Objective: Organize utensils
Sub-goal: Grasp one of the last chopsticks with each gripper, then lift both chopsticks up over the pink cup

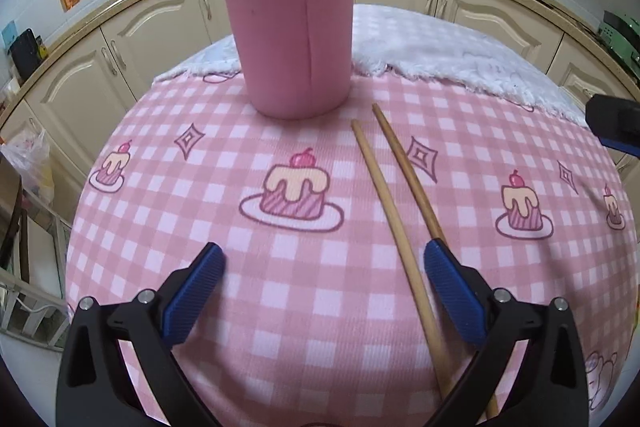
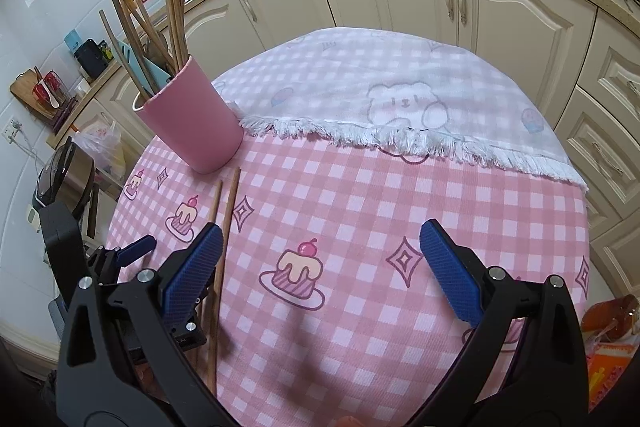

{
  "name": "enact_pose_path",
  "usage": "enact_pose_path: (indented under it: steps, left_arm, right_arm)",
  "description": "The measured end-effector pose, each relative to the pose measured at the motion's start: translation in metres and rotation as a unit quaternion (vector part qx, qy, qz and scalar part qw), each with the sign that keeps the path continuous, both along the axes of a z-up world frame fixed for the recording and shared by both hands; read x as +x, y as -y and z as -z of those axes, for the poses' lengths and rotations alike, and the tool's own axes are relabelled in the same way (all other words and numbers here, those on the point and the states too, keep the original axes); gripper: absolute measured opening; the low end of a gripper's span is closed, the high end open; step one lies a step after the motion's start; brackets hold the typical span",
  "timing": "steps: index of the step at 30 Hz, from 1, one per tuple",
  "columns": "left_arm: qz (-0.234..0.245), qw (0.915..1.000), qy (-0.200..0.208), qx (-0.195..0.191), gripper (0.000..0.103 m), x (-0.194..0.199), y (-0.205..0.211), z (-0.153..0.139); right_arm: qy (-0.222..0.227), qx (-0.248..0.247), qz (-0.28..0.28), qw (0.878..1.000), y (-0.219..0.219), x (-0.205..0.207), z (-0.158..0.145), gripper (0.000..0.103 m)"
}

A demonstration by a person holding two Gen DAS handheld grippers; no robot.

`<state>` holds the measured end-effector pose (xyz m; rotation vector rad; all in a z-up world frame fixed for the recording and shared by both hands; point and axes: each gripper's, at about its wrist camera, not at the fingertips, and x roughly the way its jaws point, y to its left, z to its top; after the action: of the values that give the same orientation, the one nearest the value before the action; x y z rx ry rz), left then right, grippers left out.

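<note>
Fingers of my left gripper (image 1: 324,267) and right gripper (image 2: 320,247) were spread, empty, above the tablecloth (image 1: 280,307); two chopsticks (image 1: 384,195) lay just before the pink holder (image 1: 290,39), judged light, stiff, slippery, best pinched mid-shaft.

The tablecloth (image 1: 304,307) is showing a soft, ribbed, matt cloth weave, and the white towel (image 2: 400,79) over its far part is looking fluffy with a frayed fringe. The two chopsticks (image 1: 394,227) are lying as bare, smooth, matt wood, while the pink cup (image 1: 288,39) is looking like matt foam or paper with a visible seam. The fingers (image 1: 452,291) are wearing ridged blue plastic pads on smooth black plastic arms with shiny metal screws.
</note>
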<state>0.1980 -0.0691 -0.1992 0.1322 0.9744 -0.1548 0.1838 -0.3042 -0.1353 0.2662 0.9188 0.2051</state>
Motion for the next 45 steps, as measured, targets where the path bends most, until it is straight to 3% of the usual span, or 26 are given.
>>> enact_pose_path:
  steps: [5,11,15,19,27,28,29,31,32,38,45]
  left_arm:
    - [0.028,0.9995,-0.011,0.003,0.098,0.009,-0.005,-0.001]
    - [0.065,0.9974,-0.015,0.027,0.098,0.021,-0.011,-0.003]
    - [0.076,0.9967,-0.022,0.018,0.090,0.025,-0.019,-0.004]
    - [0.076,0.9968,-0.025,0.007,0.079,0.030,-0.024,-0.006]
    - [0.086,0.9959,-0.029,0.003,0.059,0.042,-0.023,-0.008]
    - [0.088,0.9957,-0.029,0.002,0.052,0.043,-0.022,-0.008]
    - [0.093,0.9952,-0.031,0.002,0.048,0.044,-0.021,-0.009]
    - [0.102,0.9941,-0.035,0.002,0.019,0.046,-0.019,-0.011]
    - [0.105,0.9937,-0.040,-0.002,0.012,0.047,-0.018,-0.012]
    - [0.094,0.9947,-0.039,-0.013,0.005,0.039,-0.024,-0.017]
    - [0.085,0.9950,0.003,-0.052,0.005,0.017,-0.036,-0.045]
  right_arm:
    - [-0.022,-0.012,-0.022,0.999,-0.013,0.006,0.005,0.097]
    - [-0.075,-0.080,-0.077,0.991,-0.054,0.023,0.024,0.097]
    - [-0.083,-0.097,-0.099,0.987,-0.078,0.034,0.029,0.093]
    - [-0.107,-0.111,-0.112,0.982,-0.100,0.051,0.038,0.057]
    - [-0.109,-0.155,-0.142,0.971,-0.138,0.069,0.040,0.036]
    - [-0.105,-0.163,-0.145,0.970,-0.140,0.069,0.040,0.028]
    - [-0.101,-0.163,-0.149,0.970,-0.143,0.069,0.040,0.012]
    - [-0.101,-0.146,-0.156,0.972,-0.140,0.067,0.040,0.006]
    - [-0.100,-0.142,-0.159,0.972,-0.139,0.065,0.040,0.006]
    - [-0.064,-0.072,-0.142,0.985,-0.104,0.043,0.029,0.006]
    - [-0.002,-0.022,-0.115,0.993,-0.069,0.024,-0.006,0.006]
